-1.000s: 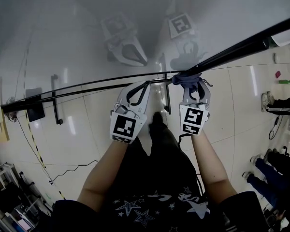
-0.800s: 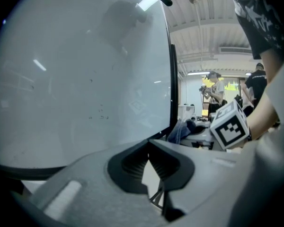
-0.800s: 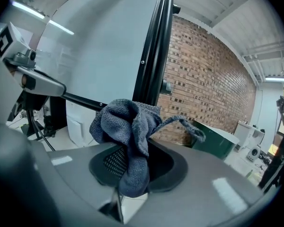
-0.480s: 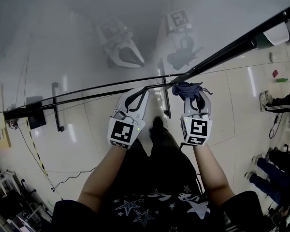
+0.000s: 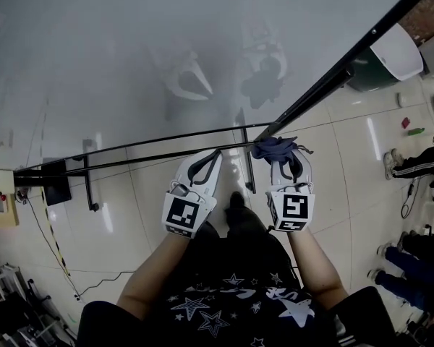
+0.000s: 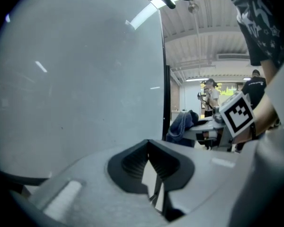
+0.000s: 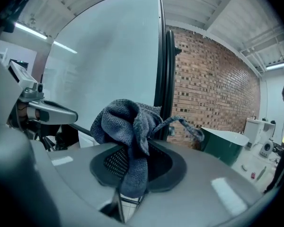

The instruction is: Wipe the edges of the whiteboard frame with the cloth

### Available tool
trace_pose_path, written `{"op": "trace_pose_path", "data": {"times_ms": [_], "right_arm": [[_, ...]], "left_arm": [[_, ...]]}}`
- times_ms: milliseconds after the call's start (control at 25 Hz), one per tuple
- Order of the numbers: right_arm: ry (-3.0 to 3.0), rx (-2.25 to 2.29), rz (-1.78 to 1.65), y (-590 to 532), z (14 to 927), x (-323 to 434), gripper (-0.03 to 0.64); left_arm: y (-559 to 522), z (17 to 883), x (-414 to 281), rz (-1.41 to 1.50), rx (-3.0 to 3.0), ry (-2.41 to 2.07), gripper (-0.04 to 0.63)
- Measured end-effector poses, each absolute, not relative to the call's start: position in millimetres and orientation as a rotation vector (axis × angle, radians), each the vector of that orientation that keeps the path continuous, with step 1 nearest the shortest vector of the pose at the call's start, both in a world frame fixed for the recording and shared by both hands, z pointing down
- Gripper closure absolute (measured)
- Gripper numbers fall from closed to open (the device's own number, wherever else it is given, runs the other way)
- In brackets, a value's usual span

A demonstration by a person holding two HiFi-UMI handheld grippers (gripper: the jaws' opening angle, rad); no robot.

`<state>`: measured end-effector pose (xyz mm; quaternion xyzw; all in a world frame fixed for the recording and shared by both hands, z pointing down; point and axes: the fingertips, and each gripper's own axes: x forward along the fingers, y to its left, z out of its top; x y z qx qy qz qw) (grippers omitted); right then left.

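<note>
Here the cloth (image 5: 273, 149) sits bunched against the corner of the whiteboard frame (image 5: 369, 36), pinched tight in the right gripper (image 5: 286, 157). Soft and light, it likely drags limply; its bunched middle holds best. The left gripper (image 5: 211, 157), just beside the frame, is closed on nothing.

Head view looks steeply down; both gripper views closely face the whiteboard frame (image 5: 329, 76).

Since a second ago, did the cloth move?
No, hardly: the cloth, in the right gripper, still sits at the whiteboard frame corner; the camera shifted.
</note>
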<state>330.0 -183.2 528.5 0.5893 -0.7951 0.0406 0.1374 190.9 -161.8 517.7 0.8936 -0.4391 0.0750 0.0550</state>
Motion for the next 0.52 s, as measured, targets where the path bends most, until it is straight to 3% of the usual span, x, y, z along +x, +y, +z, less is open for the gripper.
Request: {"op": "trace_pose_path", "data": {"times_ms": [520], "right_arm": [[-2.363, 1.731, 0.039, -176, 481, 307, 0.541]], "left_arm": [[-161, 492, 158, 0.195, 2.762, -1.359, 0.594]]}}
